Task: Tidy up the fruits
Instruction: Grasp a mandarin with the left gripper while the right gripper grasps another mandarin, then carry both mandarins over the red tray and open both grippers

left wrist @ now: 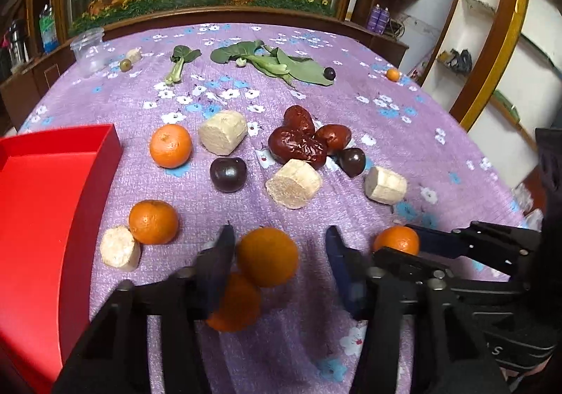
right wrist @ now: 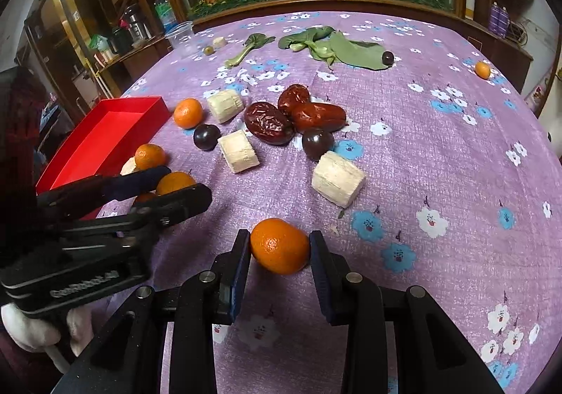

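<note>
The right tongs (right wrist: 279, 250) are gripping a mandarin (right wrist: 280, 245) at the lower centre of the right wrist view, both pads pressing its sides as it sits on the table (right wrist: 439, 155). The left tongs (left wrist: 279, 253) are standing around another mandarin (left wrist: 267, 256) at the lower centre of the left wrist view; the left pad is touching it, the right pad is standing apart, so they are not clamping it. A further mandarin (left wrist: 234, 302) is lying just beneath, partly hidden by the left finger (left wrist: 219, 264).

Seven mandarins are showing in all, counting a small one (left wrist: 392, 74) at the far right. Five pale cut chunks are lying about, the nearest (right wrist: 338, 179) just above the right tongs. Three red dates (left wrist: 298, 144) are touching one another mid-frame, with three dark plums around, one (left wrist: 227, 174) beside them. Green leaves (left wrist: 281, 63) and a clear plastic cup (left wrist: 89, 51) are sitting toward the top. An empty red tray (left wrist: 49, 204) is filling the left edge
</note>
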